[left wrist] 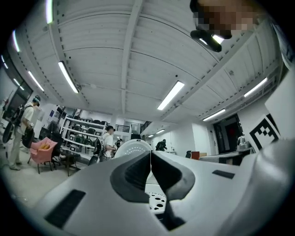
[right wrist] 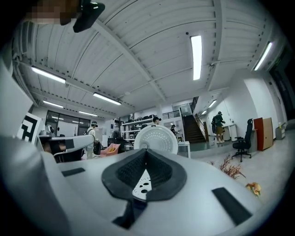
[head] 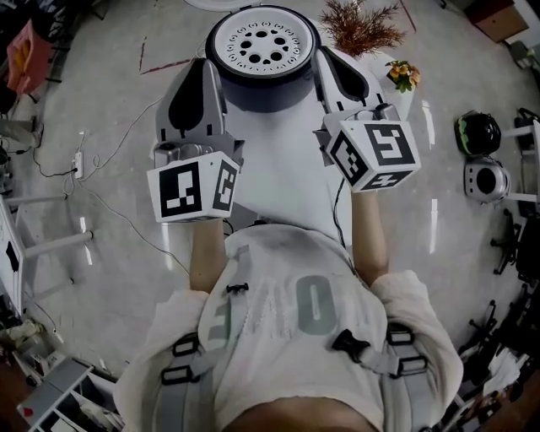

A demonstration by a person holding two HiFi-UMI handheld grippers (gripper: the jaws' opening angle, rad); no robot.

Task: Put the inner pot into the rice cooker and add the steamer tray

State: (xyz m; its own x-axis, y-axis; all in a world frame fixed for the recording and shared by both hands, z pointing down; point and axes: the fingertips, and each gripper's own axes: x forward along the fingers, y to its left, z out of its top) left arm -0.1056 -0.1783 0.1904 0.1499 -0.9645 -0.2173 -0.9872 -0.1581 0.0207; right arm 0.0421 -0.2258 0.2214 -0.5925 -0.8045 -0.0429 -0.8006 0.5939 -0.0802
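The left claw (left wrist: pixel 150 156) is showing its two dark pads pressed together with nothing between them, and the right claw (right wrist: pixel 146 152) is doing the same: pads meeting, empty. In the head view both are pointing away from the person and flanking the near side of the rice cooker (head: pixel 266 94), one at each shoulder of it. Neither appears to be touching it.

Below the joined pads, each gripper view is catching a slice of white perforated plate. This is the steamer tray (head: pixel 262 38), which is sitting level in the mouth of the cooker, its ring of holes facing up. The cooker is standing at the far end of the narrow white bench (head: pixel 278 181), on its midline. Behind it the open lid (right wrist: pixel 156 139) is standing upright. A dried plant (head: pixel 359 25) is lying off the far right corner.

The inner pot is not showing anywhere on the bench or the floor. The tray is covering the cooker's opening, so the pot itself is hidden. Judging by how evenly the tray is resting, the pot is probably already seated beneath it.

On that reading both steps are looking finished: pot in, tray on, and the claws are holding nothing. Nothing the task names is lying out waiting to be picked up. The lid is standing open, but the task is not asking for it to be shut.
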